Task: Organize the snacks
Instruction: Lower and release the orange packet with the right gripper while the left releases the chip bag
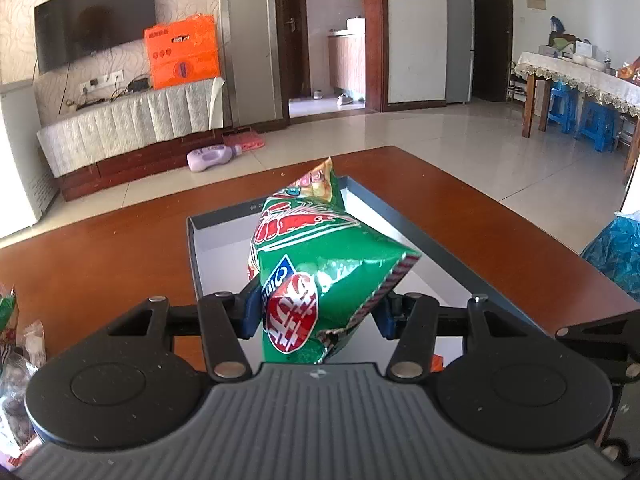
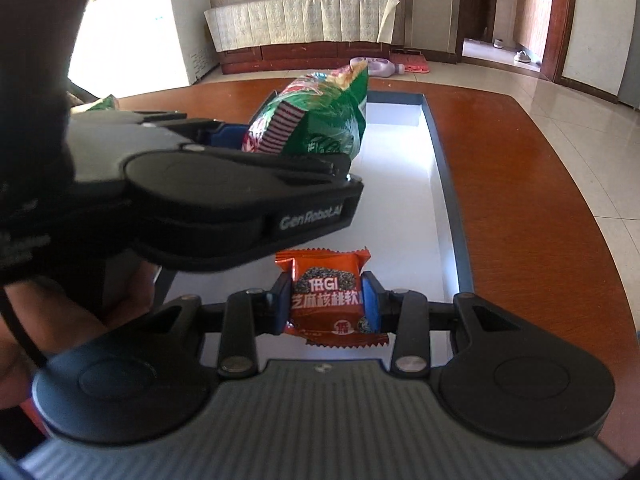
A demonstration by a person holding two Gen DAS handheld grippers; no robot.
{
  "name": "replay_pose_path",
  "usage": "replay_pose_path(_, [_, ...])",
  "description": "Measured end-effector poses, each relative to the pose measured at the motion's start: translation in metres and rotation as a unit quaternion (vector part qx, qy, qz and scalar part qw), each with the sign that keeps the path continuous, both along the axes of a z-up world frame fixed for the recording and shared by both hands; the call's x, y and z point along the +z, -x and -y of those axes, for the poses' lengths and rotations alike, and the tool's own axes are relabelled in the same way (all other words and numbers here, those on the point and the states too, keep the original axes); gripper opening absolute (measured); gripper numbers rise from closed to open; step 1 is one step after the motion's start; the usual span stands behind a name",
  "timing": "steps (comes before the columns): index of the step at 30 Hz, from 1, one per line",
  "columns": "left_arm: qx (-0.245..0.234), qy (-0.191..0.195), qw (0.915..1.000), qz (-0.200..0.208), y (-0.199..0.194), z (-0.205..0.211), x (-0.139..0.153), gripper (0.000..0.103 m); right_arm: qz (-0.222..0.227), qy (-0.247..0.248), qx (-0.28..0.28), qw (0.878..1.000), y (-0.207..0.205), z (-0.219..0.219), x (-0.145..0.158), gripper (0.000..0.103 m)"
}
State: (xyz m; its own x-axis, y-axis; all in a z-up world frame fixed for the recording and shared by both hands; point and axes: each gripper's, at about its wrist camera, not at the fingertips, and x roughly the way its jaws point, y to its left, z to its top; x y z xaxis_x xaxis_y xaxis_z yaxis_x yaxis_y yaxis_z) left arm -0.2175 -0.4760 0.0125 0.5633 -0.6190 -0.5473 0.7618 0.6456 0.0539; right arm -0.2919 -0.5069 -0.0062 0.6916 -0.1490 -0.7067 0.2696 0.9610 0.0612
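I am holding the left gripper (image 1: 320, 312) level above the near part of the tray (image 1: 404, 216), and its jaws are clenched on the green snack bag (image 1: 320, 264). The bag is standing up between the blue pads (image 1: 252, 312), with its top corner pointing toward 12 o'clock over the tray. On its lower part I am seeing a red oval label with white Chinese characters, but I cannot read them well.

In the right wrist view, the left gripper (image 2: 296, 136) is reaching in from 9 o'clock, and its black body is showing the words "GenRobot.AI". The green snack bag (image 2: 320, 120) is hanging above the white floor of the tray (image 2: 444, 168).

I am keeping the right gripper (image 2: 326, 302) low over the near end of the tray, and its jaws are grasping the orange snack packet (image 2: 326, 300) from both sides. The packet is printed with "低GI" and a line of Chinese characters below it.

The tray is lying on the brown surface (image 2: 520, 184). At 9 o'clock in the left wrist view, more snack packets (image 1: 16, 344) are lying on the surface.
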Motion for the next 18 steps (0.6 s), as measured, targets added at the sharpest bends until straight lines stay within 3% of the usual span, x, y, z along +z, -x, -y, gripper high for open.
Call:
replay_pose_path(5, [0.01, -0.009, 0.9999, -0.008, -0.006, 0.001, -0.002, 0.063, -0.005, 0.002, 0.005, 1.0, 0.001, -0.003, -0.001, 0.04])
replay_pose_path(13, [0.013, -0.008, 0.9998, 0.01, -0.009, 0.0, 0.002, 0.093, -0.017, 0.012, -0.004, 1.0, 0.002, -0.007, 0.0, 0.043])
replay_pose_path(14, [0.012, -0.009, 0.9998, 0.014, -0.008, -0.001, 0.002, 0.094, -0.013, 0.008, -0.004, 1.0, 0.003, -0.008, 0.002, 0.048])
replay_pose_path(18, [0.009, -0.015, 0.9997, 0.017, -0.005, -0.009, 0.002, 0.099, -0.002, 0.008, -0.001, 1.0, 0.007, -0.011, 0.006, 0.052])
